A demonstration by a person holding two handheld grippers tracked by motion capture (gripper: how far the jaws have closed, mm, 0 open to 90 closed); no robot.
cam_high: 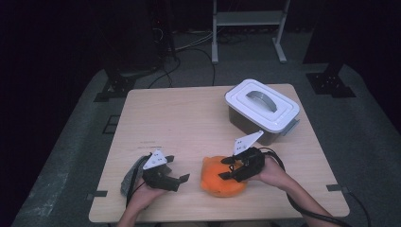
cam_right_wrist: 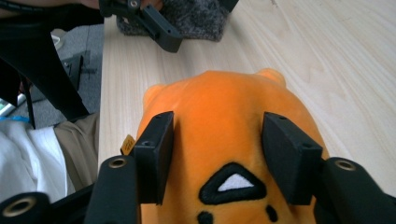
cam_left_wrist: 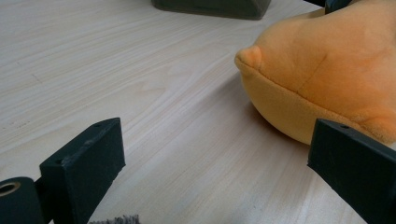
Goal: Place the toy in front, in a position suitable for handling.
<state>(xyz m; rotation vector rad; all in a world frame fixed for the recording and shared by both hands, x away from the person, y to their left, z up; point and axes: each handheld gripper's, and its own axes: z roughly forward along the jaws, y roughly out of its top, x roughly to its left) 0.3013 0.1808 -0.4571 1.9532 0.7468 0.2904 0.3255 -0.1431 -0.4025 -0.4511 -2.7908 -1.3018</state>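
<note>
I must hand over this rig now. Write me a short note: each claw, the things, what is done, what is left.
Right claw: jaws astride the orange plush, pads at its sides; a firm grip cannot be told.
Left claw: open, holding nothing, low over the table left of the plush, a grey cloth beside it.
White-lidded box: closed, far right.
Done: plush lies at the near edge, nothing packed.
Left, probably: grip the plush; the box lid is still on.
</note>
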